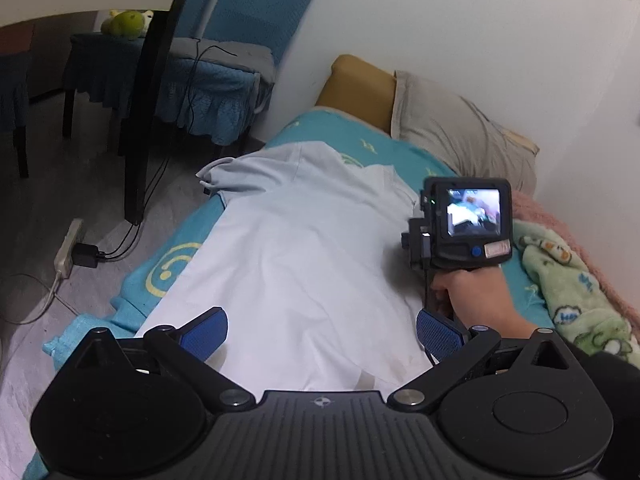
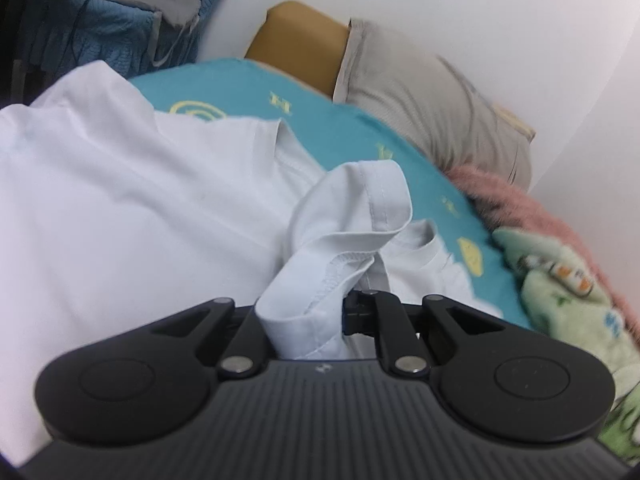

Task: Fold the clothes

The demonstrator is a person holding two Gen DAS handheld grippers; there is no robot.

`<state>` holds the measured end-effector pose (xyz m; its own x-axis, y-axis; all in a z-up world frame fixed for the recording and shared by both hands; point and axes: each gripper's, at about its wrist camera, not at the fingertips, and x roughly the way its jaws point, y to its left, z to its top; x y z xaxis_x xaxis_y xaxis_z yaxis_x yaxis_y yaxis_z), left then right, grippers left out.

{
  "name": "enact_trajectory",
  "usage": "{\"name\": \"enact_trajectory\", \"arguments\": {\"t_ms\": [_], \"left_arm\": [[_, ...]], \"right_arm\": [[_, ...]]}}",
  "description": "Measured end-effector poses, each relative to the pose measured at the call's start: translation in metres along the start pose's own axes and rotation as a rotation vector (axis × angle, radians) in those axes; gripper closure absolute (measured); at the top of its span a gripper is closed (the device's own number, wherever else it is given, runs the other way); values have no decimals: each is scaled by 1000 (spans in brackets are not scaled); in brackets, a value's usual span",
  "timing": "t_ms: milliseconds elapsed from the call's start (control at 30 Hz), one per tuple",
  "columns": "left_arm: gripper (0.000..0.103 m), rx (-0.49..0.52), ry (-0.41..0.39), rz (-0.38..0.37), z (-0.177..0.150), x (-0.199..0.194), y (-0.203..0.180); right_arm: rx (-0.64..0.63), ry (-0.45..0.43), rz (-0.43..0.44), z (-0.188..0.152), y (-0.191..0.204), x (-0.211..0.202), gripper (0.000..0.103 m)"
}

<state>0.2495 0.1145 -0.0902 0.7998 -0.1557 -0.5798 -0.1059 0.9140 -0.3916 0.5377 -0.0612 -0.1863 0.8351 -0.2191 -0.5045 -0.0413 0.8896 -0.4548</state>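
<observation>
A pale shirt (image 1: 288, 248) lies spread flat on the bed (image 1: 176, 240), over the turquoise sheet. In the left wrist view its long axis runs from the hem at 6 o'clock, just ahead of the camera, to the collar at 12 o'clock, so it points toward the grey pillow (image 1: 460, 136). The left gripper (image 1: 322, 332) hovers over the hem with its jaws released and nothing between them. The right gripper (image 2: 344, 312) is at the shirt's 3 o'clock edge, its jaws clenched on a bunched sleeve (image 2: 352, 220) that stands up from them toward 12 o'clock. The right hand (image 1: 476, 296) is nearer the fold. Judging from this, the sleeve needs carrying toward 9 o'clock, across the shirt's long axis.
</observation>
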Motion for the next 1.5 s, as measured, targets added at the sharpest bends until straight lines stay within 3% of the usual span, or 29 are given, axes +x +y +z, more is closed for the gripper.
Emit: {"name": "enact_trajectory", "arguments": {"t_ms": [67,100,133,200,333,600,800,1033,1200,1367,1467,1500], "left_arm": [[1,20,-13,15,1,0,-2],[1,32,-12,19,0,2,-4],[1,40,-10,19,-1,3,-7],[1,73,-23,38,-4,3,-14],[1,167,-66,104,-9,-3,-28],[1,260,-95,152,-25,-16,-51],[1,356,-72,120,-55,-36,-81],[1,477,-21,50,-93,-62,-121],[5,490,85,-47,-117,-65,-151],[12,475,233,-172,-144,-65,-181],[21,466,324,-239,-162,-61,-197],[29,466,363,-248,-169,-57,-200]], "right_arm": [[56,11,46,-2,-7,-3,81],[89,18,81,-3,-13,-5,69],[122,18,113,-3,-18,-11,45],[184,3,174,-5,-30,-27,13],[293,-3,267,-9,-55,-66,13],[431,-47,275,-43,-132,-203,13],[522,-28,269,-96,-191,-311,13],[803,-58,340,-175,-251,-385,13],[889,-61,265,-205,-279,-397,13],[988,-91,270,-228,-303,-401,13],[1025,-70,282,-237,-309,-394,13],[1035,-60,290,-239,-309,-391,13]]}}
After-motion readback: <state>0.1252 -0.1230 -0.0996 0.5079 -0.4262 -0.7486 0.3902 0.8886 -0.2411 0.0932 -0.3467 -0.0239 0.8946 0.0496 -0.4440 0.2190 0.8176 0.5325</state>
